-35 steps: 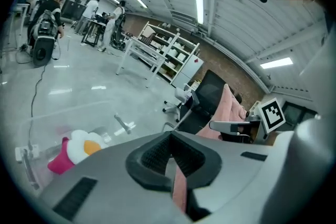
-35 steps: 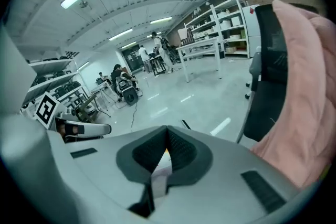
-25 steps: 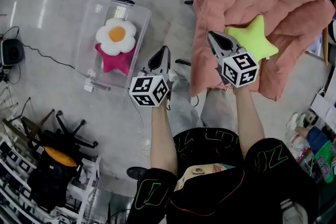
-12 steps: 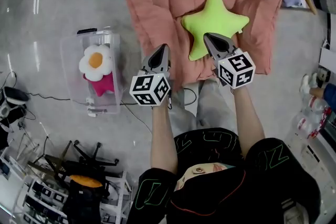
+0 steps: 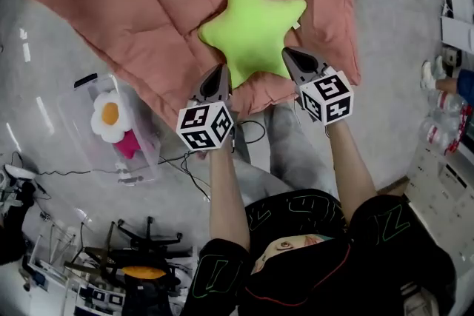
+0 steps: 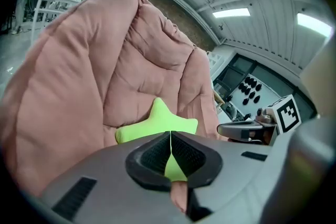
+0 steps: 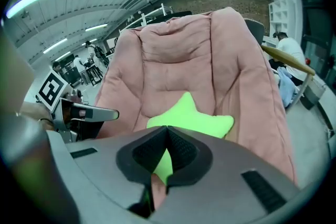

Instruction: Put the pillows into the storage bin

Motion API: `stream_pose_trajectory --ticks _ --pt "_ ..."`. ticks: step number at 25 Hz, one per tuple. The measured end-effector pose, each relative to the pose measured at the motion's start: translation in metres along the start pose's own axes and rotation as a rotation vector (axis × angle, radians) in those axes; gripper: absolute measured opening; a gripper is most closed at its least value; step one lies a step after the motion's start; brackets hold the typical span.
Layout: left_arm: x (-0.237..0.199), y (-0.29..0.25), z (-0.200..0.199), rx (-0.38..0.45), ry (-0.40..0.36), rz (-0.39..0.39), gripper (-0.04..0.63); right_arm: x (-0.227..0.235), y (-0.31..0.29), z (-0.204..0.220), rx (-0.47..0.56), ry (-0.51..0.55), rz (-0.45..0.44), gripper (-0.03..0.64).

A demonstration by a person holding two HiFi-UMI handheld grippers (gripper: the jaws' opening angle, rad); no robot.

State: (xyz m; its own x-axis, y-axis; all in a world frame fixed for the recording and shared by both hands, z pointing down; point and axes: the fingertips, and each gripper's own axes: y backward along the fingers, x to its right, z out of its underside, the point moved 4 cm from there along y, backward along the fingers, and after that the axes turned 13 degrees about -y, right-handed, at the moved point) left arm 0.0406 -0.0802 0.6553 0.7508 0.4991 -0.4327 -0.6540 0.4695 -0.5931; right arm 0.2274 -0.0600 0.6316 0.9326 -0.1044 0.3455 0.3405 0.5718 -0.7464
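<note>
The green star pillow lies flat on the pink quilt, straight ahead of you and just beyond both tool tips, roughly centred between them. As a star it has no real long axis: one point aims away from you, one out to each side, and the two near points face your tools. Your right tool looks the nearer, with its tip at the star's near right edge, while your left tool sits just beside the near left edge. From the head view you cannot tell whether either tip actually touches the fabric. Both tools have their jaws pressed together with nothing gripped. Each tool's own view shows only the star and quilt past the closed pads. So my judgement is that the coming move is a short reach forward with the jaws opened first, probably one tool on each near point. The clear storage bin stands on the floor to your left and closer to your body, well apart from the star and on the left tool's side. It already holds a white flower pillow lying on a pink pillow. No brand, label or readable writing shows anywhere; the only print is the black-and-white square markers on the tools' cubes.
</note>
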Motion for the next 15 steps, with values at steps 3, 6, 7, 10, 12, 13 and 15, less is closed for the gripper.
stream_pose_trajectory --ticks 3,6,7,10,12,13,15 --pt "0.002 -0.025 0.02 -0.04 0.01 0.02 0.057 0.019 -0.01 0.017 -0.018 -0.01 0.003 0.003" --pt "0.002 -0.05 0.042 -0.096 0.039 0.031 0.129 0.037 -0.021 0.032 -0.047 -0.035 -0.01 0.013" --pt "0.001 -0.056 0.052 -0.117 0.061 0.028 0.158 0.041 -0.025 0.037 -0.061 -0.042 -0.017 0.026" --pt "-0.006 -0.073 0.078 -0.155 0.136 0.041 0.262 0.054 -0.037 0.051 -0.094 -0.067 -0.045 0.067" --pt "-0.01 -0.085 0.089 -0.156 0.161 0.067 0.313 0.061 -0.048 0.059 -0.122 -0.07 -0.067 0.141" --pt "-0.01 -0.09 0.094 -0.159 0.158 0.076 0.33 0.064 -0.054 0.063 -0.14 -0.069 -0.079 0.191" --pt "-0.01 -0.099 0.103 -0.18 0.133 0.083 0.379 0.067 -0.065 0.072 -0.175 -0.07 -0.095 0.28"
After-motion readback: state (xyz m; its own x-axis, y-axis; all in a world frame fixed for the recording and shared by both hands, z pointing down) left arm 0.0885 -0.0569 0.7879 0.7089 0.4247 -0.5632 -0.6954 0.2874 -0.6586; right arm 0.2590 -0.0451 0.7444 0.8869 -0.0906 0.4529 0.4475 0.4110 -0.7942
